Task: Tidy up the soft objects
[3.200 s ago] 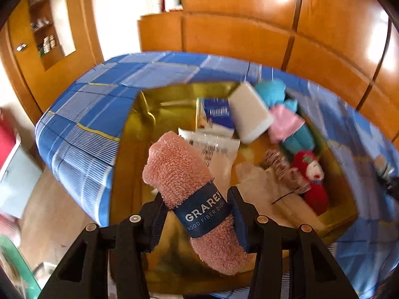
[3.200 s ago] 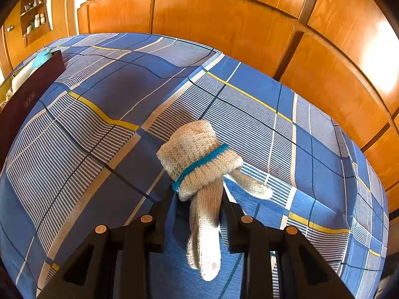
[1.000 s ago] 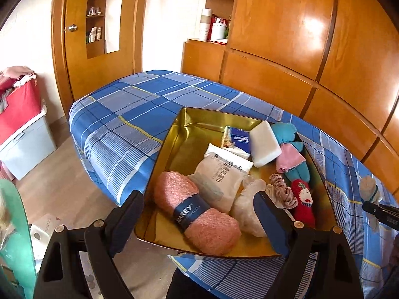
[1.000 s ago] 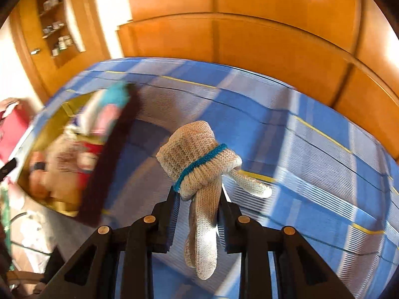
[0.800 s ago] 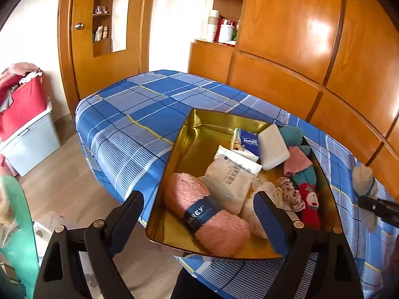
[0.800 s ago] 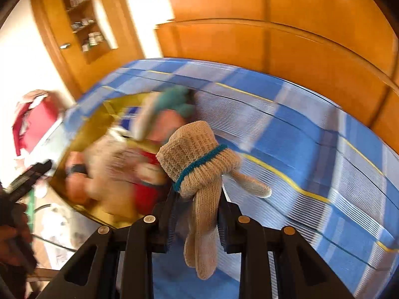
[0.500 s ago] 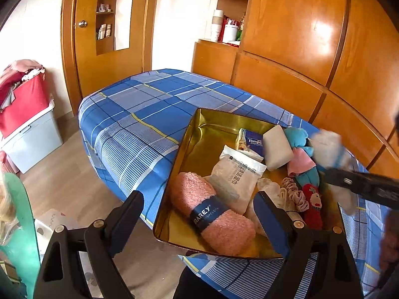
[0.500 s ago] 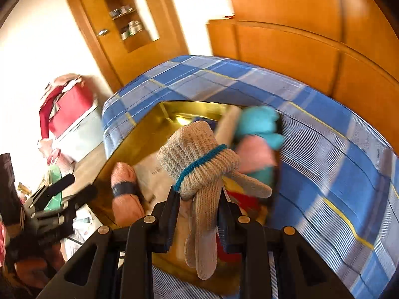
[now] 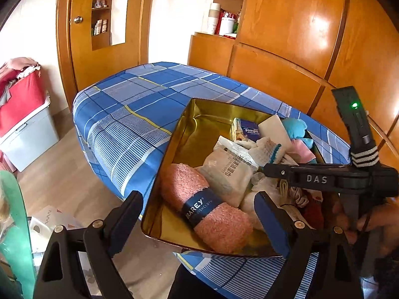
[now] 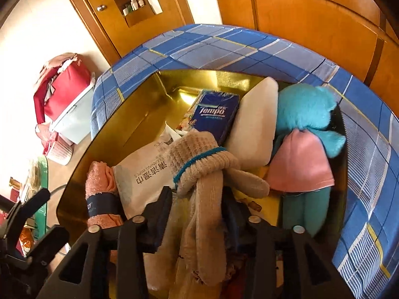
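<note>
A gold tray (image 9: 199, 124) on the blue plaid bed holds soft things. My right gripper (image 10: 199, 206) hangs over its middle and its jaws are opening. A knitted beige glove (image 10: 199, 164) with a teal cuff band lies between them, sagging onto the wipes pack (image 10: 147, 172), and a gap shows beside the left pad. In the left wrist view the glove (image 9: 264, 147) sticks out past the right gripper (image 9: 264, 169). My left gripper (image 9: 197, 196) is wide open with nothing in it, above the tray's near end, where a pink rolled dishcloth (image 9: 207, 206) lies.
The tray also holds a Tempo tissue pack (image 10: 214, 114), a white pad (image 10: 256, 124) and a teal plush toy (image 10: 304, 114) in a pink dress. Wooden wardrobe panels stand behind the bed (image 9: 129, 104). A red bag (image 9: 20, 92) sits on a bin at the left.
My right gripper swung left from the bare bedspread to over the tray, carrying the glove, and its jaws have widened around it. The left gripper has stayed open over the tray's near end.
</note>
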A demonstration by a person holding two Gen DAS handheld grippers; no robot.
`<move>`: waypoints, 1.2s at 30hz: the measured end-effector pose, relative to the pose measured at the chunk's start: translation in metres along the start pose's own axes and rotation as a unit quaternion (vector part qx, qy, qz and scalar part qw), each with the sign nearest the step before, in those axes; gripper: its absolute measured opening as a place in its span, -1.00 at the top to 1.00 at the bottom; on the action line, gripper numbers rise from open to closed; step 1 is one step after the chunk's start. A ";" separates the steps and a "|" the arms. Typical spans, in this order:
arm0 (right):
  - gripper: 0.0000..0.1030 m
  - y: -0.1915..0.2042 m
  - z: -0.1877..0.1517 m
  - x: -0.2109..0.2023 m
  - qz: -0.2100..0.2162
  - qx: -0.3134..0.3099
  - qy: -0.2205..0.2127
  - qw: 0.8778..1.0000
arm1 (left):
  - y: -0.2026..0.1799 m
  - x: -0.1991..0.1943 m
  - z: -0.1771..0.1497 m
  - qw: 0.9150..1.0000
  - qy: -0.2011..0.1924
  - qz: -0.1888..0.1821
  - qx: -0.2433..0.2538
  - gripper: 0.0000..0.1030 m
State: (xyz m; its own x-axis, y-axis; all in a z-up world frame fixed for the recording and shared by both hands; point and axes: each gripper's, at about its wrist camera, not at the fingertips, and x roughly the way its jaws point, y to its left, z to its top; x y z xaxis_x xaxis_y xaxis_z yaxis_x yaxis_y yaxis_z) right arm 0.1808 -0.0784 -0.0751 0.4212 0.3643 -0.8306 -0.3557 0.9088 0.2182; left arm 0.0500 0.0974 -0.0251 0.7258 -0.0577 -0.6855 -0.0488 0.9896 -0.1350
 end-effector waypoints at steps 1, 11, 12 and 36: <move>0.17 0.000 0.001 -0.002 0.000 0.000 -0.003 1.000 | -0.001 0.000 0.000 1.000 0.001 -0.001 0.000 -0.79; -0.06 0.004 -0.009 -0.027 -0.021 0.000 -0.042 0.999 | -0.011 -0.004 0.000 1.000 -0.008 0.011 0.009 -0.97; -0.06 0.004 -0.012 -0.031 -0.027 0.000 -0.049 0.998 | -0.012 -0.005 0.000 1.000 -0.010 0.013 0.010 -0.97; -0.07 -0.009 -0.103 -0.113 -0.182 0.088 -0.185 0.962 | -0.049 -0.040 -0.015 0.997 -0.049 0.042 0.035 -0.99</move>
State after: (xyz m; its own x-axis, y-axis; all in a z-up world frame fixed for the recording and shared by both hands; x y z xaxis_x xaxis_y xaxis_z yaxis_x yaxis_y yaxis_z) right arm 0.0505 -0.1487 -0.0361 0.7709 0.0334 -0.6361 0.0045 0.9983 0.0578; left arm 0.0132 0.0488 -0.0015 0.7854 0.0351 -0.6179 -0.0660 0.9975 -0.0272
